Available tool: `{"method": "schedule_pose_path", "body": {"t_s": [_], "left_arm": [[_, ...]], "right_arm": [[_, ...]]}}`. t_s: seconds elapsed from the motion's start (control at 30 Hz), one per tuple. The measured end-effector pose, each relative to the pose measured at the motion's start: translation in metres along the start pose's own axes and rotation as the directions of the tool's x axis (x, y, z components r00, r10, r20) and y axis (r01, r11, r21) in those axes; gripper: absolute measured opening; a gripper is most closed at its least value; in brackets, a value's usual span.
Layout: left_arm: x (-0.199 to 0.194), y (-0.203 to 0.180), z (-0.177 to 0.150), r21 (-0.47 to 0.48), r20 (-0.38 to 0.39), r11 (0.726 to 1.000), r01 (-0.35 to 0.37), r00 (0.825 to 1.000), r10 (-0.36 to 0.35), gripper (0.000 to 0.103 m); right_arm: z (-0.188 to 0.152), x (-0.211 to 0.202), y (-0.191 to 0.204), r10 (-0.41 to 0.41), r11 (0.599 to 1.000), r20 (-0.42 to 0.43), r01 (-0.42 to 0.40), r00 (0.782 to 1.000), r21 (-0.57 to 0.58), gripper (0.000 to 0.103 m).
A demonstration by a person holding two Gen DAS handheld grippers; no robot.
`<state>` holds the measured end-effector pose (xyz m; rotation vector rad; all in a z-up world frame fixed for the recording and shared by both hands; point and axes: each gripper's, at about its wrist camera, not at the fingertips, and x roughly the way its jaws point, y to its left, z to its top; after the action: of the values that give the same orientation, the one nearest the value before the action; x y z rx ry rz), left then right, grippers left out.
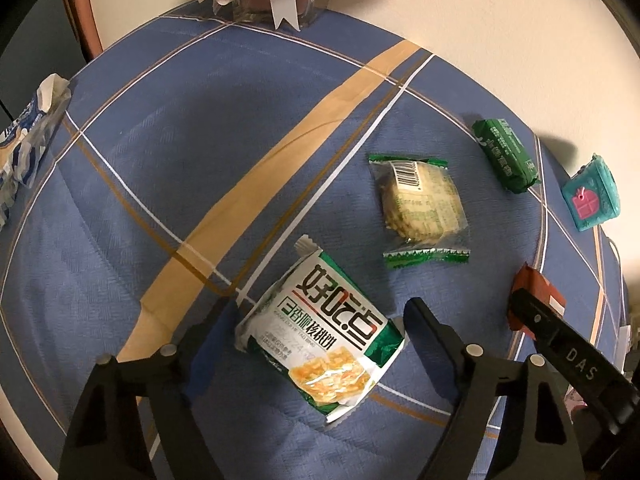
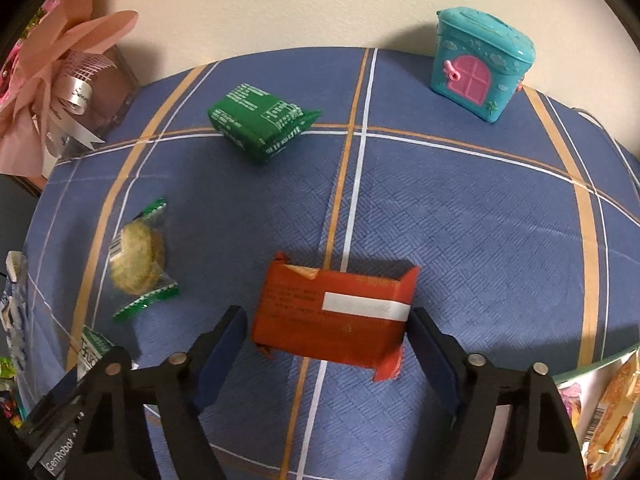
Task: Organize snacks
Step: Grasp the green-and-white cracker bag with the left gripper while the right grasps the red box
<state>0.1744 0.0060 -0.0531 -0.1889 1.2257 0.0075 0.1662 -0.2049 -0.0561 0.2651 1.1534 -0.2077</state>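
My left gripper (image 1: 320,320) is open, its fingers on either side of a white and green walnut-cookie packet (image 1: 320,336) lying on the blue checked cloth (image 1: 160,160). My right gripper (image 2: 326,324) is open around a red-orange snack bar (image 2: 332,312), which also shows at the right edge of the left wrist view (image 1: 538,284). A clear packet of round cookies (image 1: 420,204) lies ahead of the left gripper and shows in the right wrist view (image 2: 138,260). A green wrapped bar (image 1: 506,156) lies farther right; it also shows in the right wrist view (image 2: 260,124).
A teal toy house box (image 2: 480,64) with a pink door stands at the back right by the wall. A pink bow gift box (image 2: 60,92) stands at the back left. A blue and white packet (image 1: 28,140) lies at the left edge. More packets (image 2: 612,400) lie at the right edge.
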Motion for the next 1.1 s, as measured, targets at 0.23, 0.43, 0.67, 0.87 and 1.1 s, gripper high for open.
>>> {"method": "schedule_pose_path", "body": {"t_s": [0.23, 0.43, 0.67, 0.87, 1.1], "left_arm": [[-0.007, -0.001, -0.001, 0.012, 0.020, 1.000, -0.005, 1.000, 0.004, 0.070], [-0.012, -0.003, -0.005, 0.022, 0.007, 1.000, 0.011, 1.000, -0.011, 0.064], [-0.026, -0.002, -0.012, 0.030, 0.014, 1.000, 0.009, 1.000, -0.009, 0.064], [-0.044, 0.000, -0.026, 0.043, 0.024, 0.999, 0.001, 1.000, -0.002, 0.064], [-0.067, -0.007, -0.046, 0.096, 0.048, 0.995, -0.008, 0.999, 0.004, 0.064]], "right_arm": [[0.001, -0.002, -0.002, 0.004, 1.000, 0.008, -0.004, 1.000, -0.009, 0.072], [-0.010, -0.011, -0.002, 0.006, 1.000, 0.004, -0.006, 1.000, -0.010, 0.069], [-0.025, -0.029, -0.006, 0.031, 1.000, 0.003, -0.031, 1.000, 0.006, 0.068], [-0.046, -0.048, -0.006, 0.066, 0.998, 0.013, -0.066, 0.998, 0.017, 0.069], [-0.079, -0.064, -0.003, 0.088, 0.995, 0.031, -0.089, 0.996, 0.041, 0.069]]}}
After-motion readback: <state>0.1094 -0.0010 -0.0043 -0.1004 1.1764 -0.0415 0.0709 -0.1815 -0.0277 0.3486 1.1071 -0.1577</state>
